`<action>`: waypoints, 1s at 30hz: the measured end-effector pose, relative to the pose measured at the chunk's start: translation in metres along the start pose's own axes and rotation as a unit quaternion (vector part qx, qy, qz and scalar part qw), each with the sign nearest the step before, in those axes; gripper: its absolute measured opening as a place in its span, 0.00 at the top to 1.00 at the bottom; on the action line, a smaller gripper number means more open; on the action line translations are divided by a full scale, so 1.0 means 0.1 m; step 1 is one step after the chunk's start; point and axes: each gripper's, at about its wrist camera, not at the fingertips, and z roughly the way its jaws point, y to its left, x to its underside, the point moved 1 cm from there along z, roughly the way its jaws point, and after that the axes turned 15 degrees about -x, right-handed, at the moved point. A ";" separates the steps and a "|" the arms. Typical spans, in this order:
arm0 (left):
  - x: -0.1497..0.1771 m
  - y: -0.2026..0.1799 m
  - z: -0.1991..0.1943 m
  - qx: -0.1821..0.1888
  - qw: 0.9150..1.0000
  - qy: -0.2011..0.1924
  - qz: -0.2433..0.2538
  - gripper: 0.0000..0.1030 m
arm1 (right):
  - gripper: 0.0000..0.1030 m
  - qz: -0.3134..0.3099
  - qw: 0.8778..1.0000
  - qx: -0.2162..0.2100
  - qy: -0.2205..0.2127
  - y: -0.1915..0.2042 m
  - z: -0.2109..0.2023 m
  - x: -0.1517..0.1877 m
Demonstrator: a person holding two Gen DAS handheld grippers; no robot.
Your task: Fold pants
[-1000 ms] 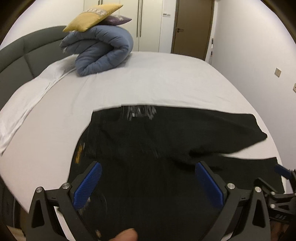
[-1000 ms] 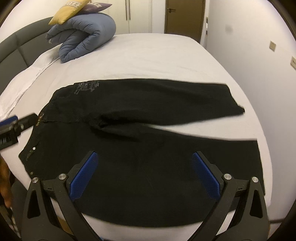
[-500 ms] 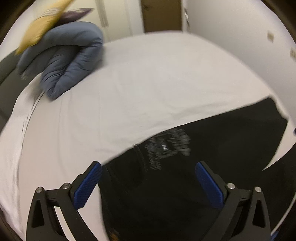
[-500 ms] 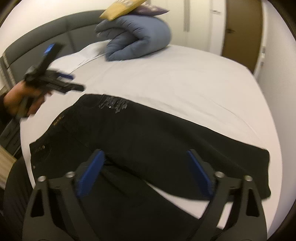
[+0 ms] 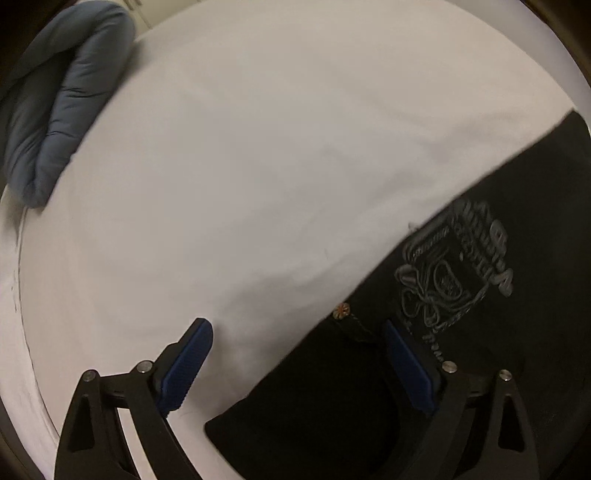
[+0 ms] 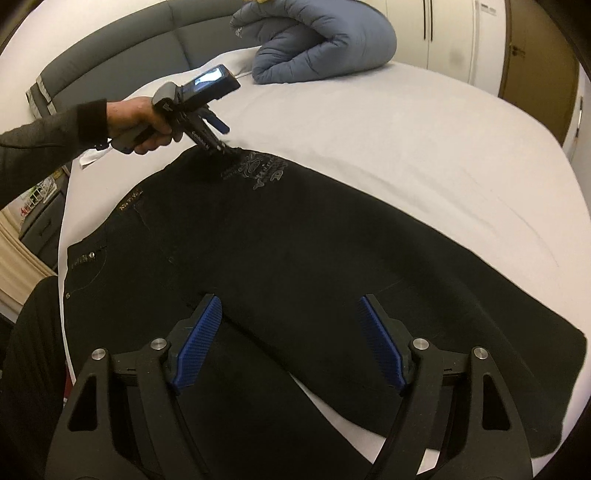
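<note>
Black pants lie spread flat on the white bed sheet, legs running to the right. A grey print marks the far waist corner. My left gripper is open, low over that waist corner, one blue pad on the sheet side and the other over the cloth. In the right wrist view the left gripper touches down at the printed corner. My right gripper is open and empty, above the crotch area where the two legs part.
A rolled blue duvet lies at the head of the bed, also in the left wrist view. A grey padded headboard stands behind it. Wardrobe doors and a brown door are at the back right.
My left gripper has moved from the near waist edge across to the far printed waist corner and come down on it. My right gripper has shifted left over the legs. Both stayed open.
</note>
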 end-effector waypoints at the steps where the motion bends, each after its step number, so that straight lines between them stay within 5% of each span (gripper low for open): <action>1: 0.00 0.01 0.03 0.004 1.000 0.002 -0.003 0.07 | 0.27 -0.002 1.000 -0.001 0.000 0.00 -0.02 -0.02; 3: 0.04 0.04 0.07 0.022 1.000 0.004 -0.015 0.12 | 0.33 -0.006 1.000 -0.004 0.000 -0.02 0.00 -0.11; 6: 0.09 0.00 0.05 0.051 0.999 -0.001 -0.017 0.40 | 0.40 -0.009 1.000 -0.013 -0.008 -0.06 0.03 -0.30; 7: 0.10 -0.03 0.02 0.056 0.998 -0.004 -0.015 0.57 | 0.42 -0.011 1.000 -0.016 -0.010 -0.07 0.06 -0.38; 8: 0.12 -0.06 -0.02 0.054 0.998 -0.007 -0.011 0.75 | 0.43 -0.014 1.000 -0.018 -0.013 -0.09 0.09 -0.48; 10: 0.17 -0.17 -0.14 0.027 0.999 -0.024 0.006 0.89 | 0.44 -0.019 0.999 -0.020 -0.016 -0.13 0.18 -0.67; 14: 0.43 -0.22 -0.49 -0.017 0.996 -0.092 0.000 0.92 | 0.46 -0.042 0.999 -0.010 -0.005 -0.13 0.38 -1.04; 19: 0.74 -0.36 -0.97 -0.064 0.981 -0.183 -0.005 0.92 | 0.47 -0.088 0.996 -0.009 0.030 -0.05 0.64 -1.42; 25: 0.89 -0.49 -1.19 -0.111 0.965 -0.237 0.013 0.92 | 0.54 -0.134 0.986 -0.001 0.096 0.01 1.02 -1.59; 30: 1.02 -0.47 -1.19 -0.112 0.962 -0.247 0.013 0.92 | 0.54 -0.132 0.983 0.004 0.130 -0.09 1.21 -1.64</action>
